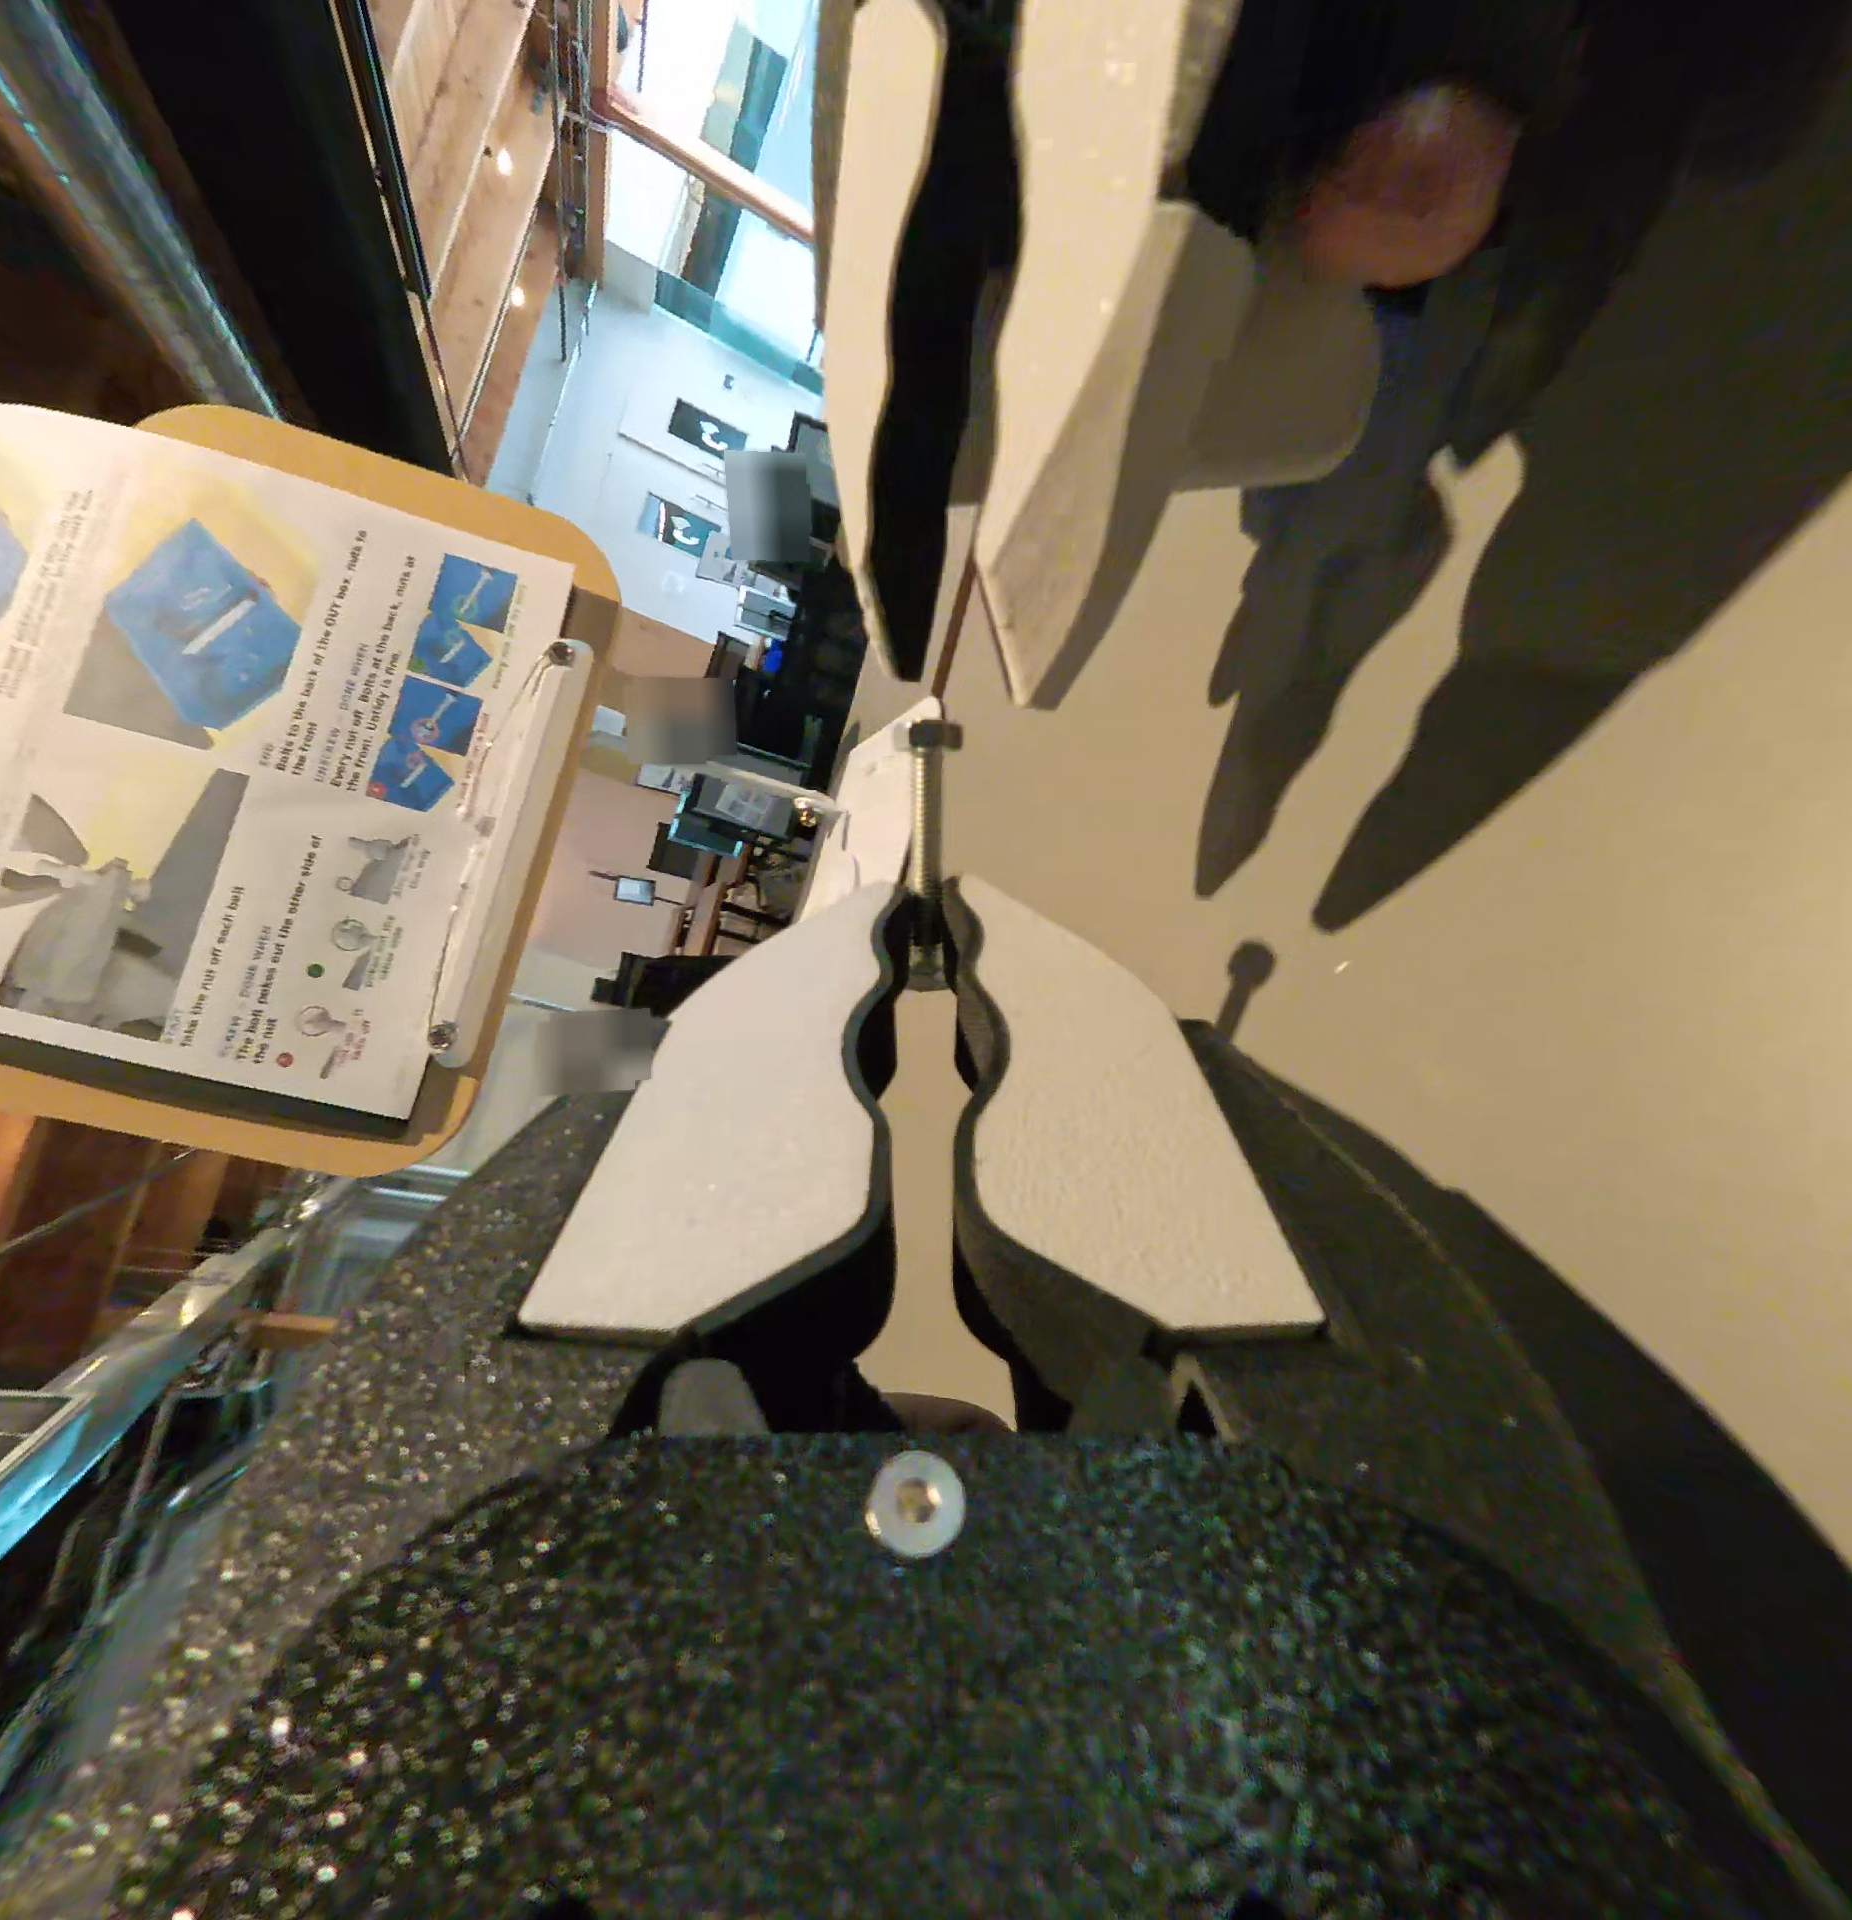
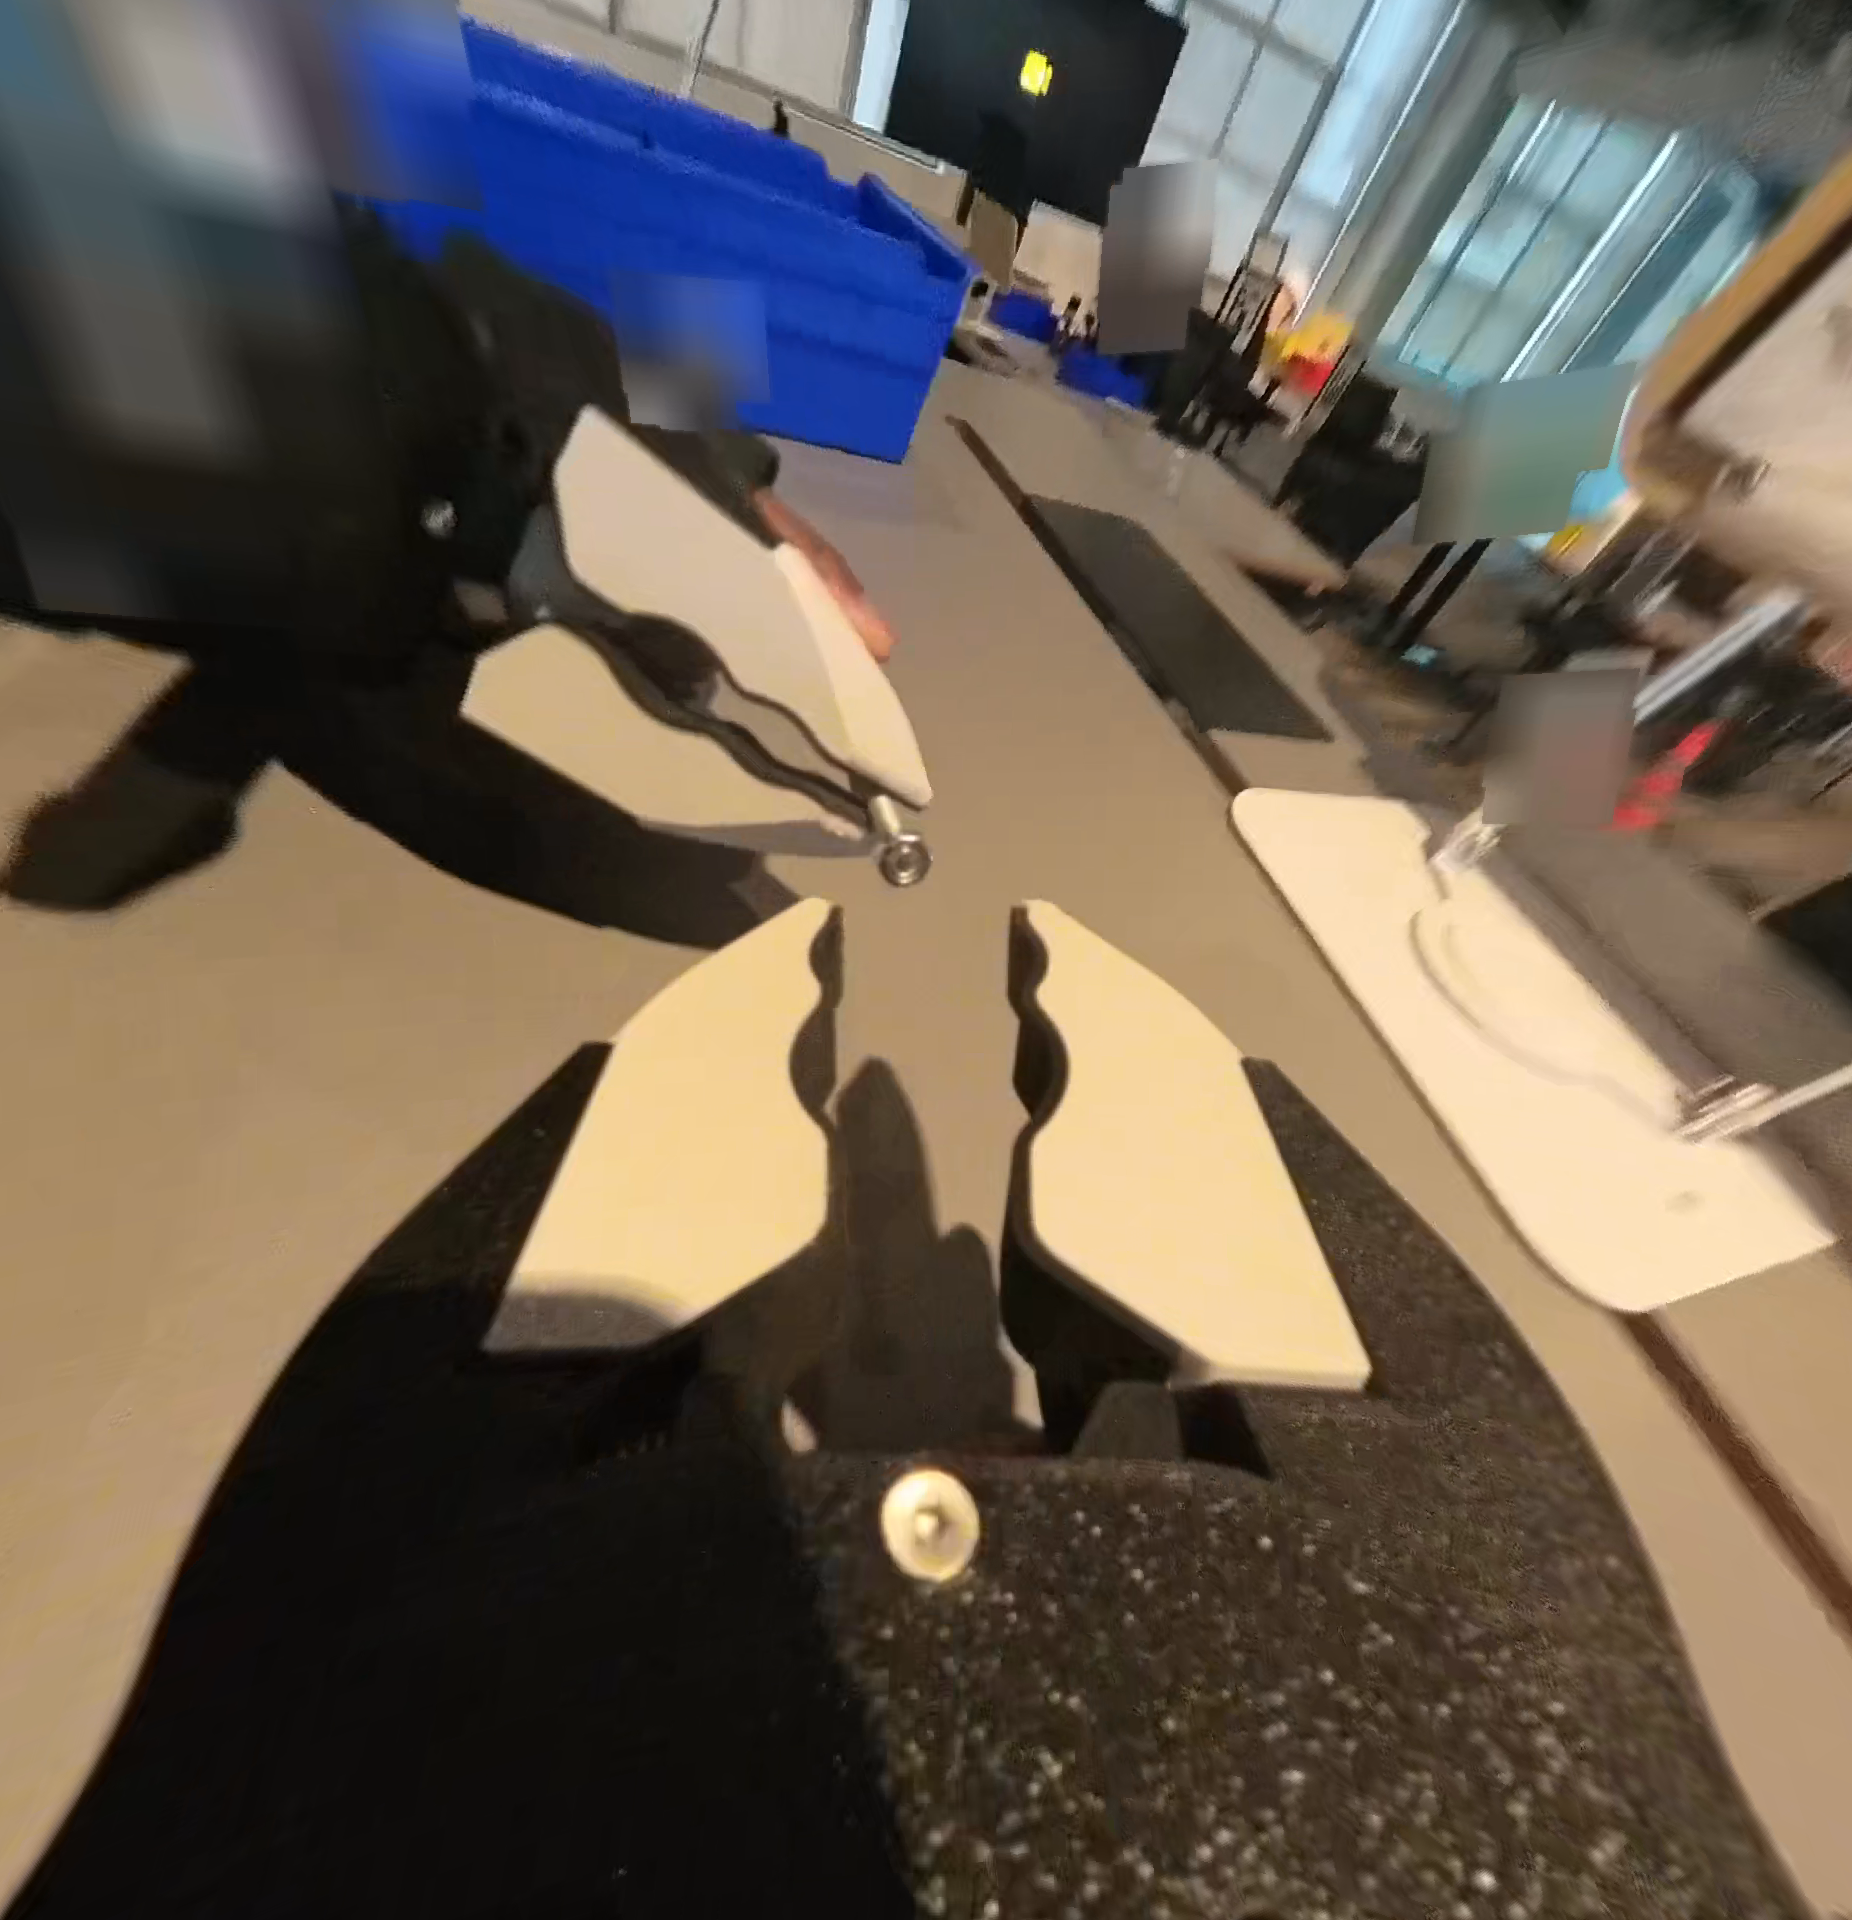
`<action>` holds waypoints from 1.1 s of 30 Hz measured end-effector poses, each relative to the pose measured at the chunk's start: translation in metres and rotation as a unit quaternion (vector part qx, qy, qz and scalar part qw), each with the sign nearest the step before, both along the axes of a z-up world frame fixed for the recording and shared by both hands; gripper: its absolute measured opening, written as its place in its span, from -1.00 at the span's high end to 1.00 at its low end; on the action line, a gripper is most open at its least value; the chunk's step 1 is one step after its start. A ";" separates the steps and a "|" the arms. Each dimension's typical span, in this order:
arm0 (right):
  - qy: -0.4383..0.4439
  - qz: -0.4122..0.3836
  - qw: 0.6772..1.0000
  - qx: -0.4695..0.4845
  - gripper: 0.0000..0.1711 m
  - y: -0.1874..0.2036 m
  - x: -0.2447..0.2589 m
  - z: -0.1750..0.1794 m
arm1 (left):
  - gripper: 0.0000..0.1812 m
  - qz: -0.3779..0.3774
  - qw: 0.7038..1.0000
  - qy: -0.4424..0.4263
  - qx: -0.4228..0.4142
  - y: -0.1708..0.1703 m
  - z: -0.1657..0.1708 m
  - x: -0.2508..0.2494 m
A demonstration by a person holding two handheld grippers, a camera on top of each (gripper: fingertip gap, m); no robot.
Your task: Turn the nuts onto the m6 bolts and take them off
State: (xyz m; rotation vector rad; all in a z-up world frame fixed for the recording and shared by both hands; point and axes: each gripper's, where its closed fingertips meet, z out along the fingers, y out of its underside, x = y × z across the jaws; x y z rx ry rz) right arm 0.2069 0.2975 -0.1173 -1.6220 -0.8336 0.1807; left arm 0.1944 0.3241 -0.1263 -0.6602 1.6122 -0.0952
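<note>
My left gripper is shut on the head end of a silver threaded bolt, held above the table. A hex nut sits at the bolt's far end. My right gripper hangs open just beyond the nut, apart from it. In the right wrist view my right gripper is open and empty, and the nut lies just ahead of its fingertips. The bolt sticks out of the left gripper, which comes in from the upper left.
An instruction sheet on a wooden board stands to the left. Blue bins stand at the back of the grey table. A white base plate and a black mat lie to the right.
</note>
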 end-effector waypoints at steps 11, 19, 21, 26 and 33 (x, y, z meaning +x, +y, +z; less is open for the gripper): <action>-0.025 -0.010 0.999 -0.039 0.88 0.003 -0.010 -0.005 | 0.94 -0.003 0.998 0.017 0.064 -0.005 0.000 0.003; 0.294 0.010 0.925 -0.241 0.68 0.009 -0.014 0.013 | 0.94 0.026 0.997 -0.018 0.075 0.005 0.015 -0.001; 0.197 -0.004 0.965 -0.174 0.53 0.010 -0.008 0.007 | 0.94 0.025 0.998 -0.014 0.061 0.006 0.013 -0.001; -0.068 -0.028 0.997 0.010 0.56 0.005 -0.004 0.004 | 0.94 0.008 0.999 -0.002 0.038 0.001 0.007 0.001; -0.108 -0.033 0.994 0.009 0.87 0.006 -0.008 -0.005 | 0.94 -0.008 0.999 0.012 0.034 -0.005 0.002 0.004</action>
